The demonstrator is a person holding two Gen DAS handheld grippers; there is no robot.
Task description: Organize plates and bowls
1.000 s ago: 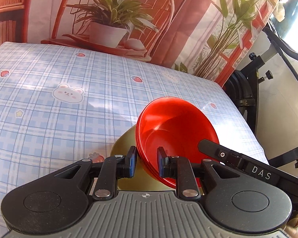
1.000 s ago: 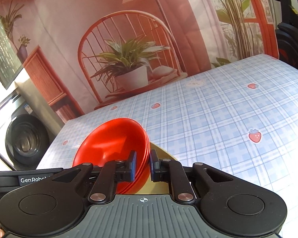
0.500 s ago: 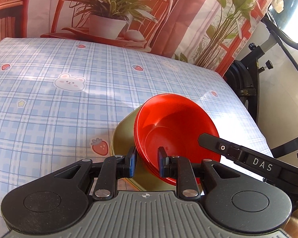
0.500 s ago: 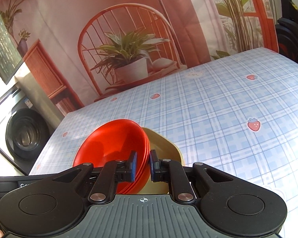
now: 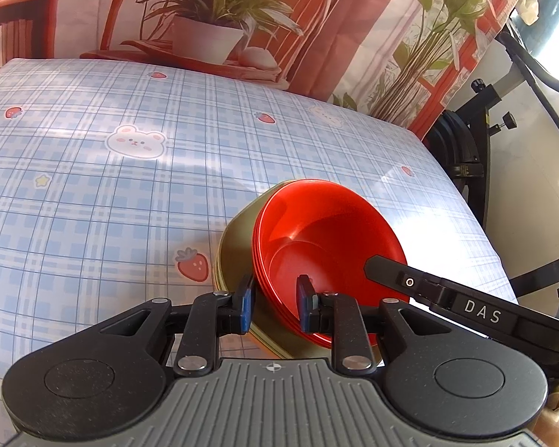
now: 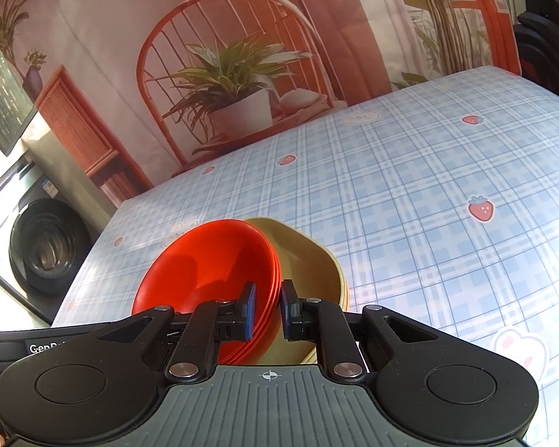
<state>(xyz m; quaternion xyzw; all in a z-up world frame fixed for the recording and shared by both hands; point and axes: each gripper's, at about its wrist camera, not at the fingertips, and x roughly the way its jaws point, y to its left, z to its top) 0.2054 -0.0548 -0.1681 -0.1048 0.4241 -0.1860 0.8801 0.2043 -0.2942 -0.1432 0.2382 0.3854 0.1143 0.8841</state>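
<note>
A stack of red bowls (image 5: 328, 246) sits on olive-yellow plates (image 5: 234, 249) near the table's front edge. My left gripper (image 5: 274, 298) is shut on the red stack's near rim, one finger inside and one outside. In the right wrist view the same red bowls (image 6: 208, 272) rest on the yellow plates (image 6: 309, 264). My right gripper (image 6: 268, 309) is shut on the opposite rim of the red stack. The right gripper's black body (image 5: 466, 305) shows in the left wrist view across the bowls.
The table wears a blue plaid cloth (image 5: 130, 193) with strawberry and bear prints. A printed backdrop with a chair and plant (image 6: 234, 104) hangs behind. An exercise bike (image 5: 477, 141) stands to the right, a washing machine (image 6: 44, 246) to the left.
Both grippers and the bowl stack have sunk lower and come down onto the table; more of the yellow plates shows beneath the red bowls. The left fingers have spread a little.
</note>
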